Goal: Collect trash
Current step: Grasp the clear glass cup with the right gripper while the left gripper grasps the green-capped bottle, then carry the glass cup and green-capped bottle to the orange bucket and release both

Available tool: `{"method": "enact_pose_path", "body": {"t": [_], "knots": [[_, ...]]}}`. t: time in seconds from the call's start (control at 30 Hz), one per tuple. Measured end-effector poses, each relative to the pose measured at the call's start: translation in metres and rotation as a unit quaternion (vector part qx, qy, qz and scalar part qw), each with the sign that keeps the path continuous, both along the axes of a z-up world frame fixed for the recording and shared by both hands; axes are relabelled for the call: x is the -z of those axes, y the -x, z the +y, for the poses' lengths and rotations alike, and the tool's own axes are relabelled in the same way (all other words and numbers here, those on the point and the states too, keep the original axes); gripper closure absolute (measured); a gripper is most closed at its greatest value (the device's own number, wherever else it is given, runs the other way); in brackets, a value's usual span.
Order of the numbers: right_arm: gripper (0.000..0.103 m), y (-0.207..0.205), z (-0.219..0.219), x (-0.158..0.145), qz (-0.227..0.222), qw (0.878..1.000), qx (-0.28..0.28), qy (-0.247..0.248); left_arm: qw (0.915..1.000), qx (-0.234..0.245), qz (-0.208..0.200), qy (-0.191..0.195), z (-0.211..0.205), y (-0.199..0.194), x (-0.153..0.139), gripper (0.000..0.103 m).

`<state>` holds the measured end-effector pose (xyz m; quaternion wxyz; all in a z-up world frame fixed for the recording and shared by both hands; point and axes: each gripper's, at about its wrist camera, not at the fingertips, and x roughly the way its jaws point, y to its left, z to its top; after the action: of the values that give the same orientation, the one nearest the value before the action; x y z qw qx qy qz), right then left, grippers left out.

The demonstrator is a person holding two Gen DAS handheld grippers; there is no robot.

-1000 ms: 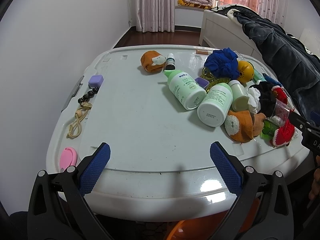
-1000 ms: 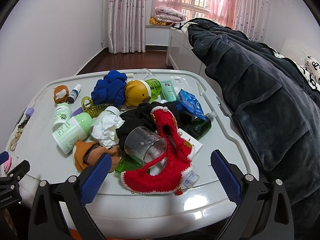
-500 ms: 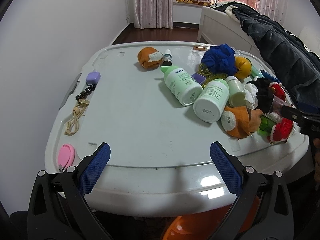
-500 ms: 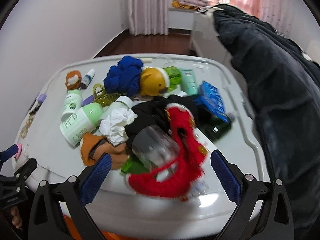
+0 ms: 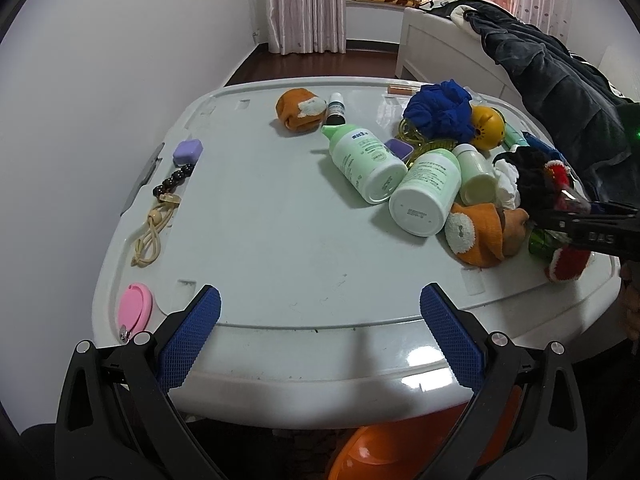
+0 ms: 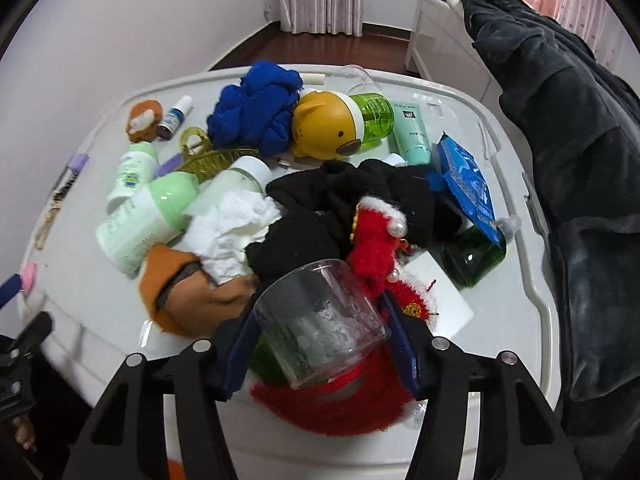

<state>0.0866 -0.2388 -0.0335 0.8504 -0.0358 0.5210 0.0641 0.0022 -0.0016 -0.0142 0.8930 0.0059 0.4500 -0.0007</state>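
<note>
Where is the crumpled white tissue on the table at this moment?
In the right wrist view, the crumpled white tissue lies left of centre in the pile, between the pale green bottle and the black cloth, just behind the orange sock.

A purple soap (image 5: 187, 151) lies near dark beads (image 5: 173, 181). A pink round case (image 5: 135, 306) rests at the lid's (image 5: 260, 240) corner.

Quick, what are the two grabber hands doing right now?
Left gripper: open, holding nothing.
Right gripper: jaws just closed onto the clear plastic cup.
</note>
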Motion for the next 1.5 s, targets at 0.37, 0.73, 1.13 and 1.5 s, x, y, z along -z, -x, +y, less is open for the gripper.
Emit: {"method": "enact_pose_path", "body": {"t": [0.37,0.73,1.13,1.5], "knots": [[0.045,0.030,-0.043,-0.046,-0.052,0.991,0.013,-0.120,0.9973,0.069,-0.022,0.010,-0.032,-0.011,-0.003,0.006],[0.045,0.036,-0.067,-0.055,-0.091,0.985,0.033,-0.140,0.9942,0.107,-0.007,-0.007,-0.080,-0.097,0.022,0.006],[0.045,0.034,-0.057,-0.056,-0.093,0.985,0.019,-0.144,0.9941,0.108,-0.005,0.001,-0.079,-0.099,0.032,0.035],[0.045,0.054,-0.044,-0.064,-0.110,0.985,-0.011,-0.136,0.9930,0.109,-0.044,0.013,-0.056,-0.019,-0.030,0.035]]}}
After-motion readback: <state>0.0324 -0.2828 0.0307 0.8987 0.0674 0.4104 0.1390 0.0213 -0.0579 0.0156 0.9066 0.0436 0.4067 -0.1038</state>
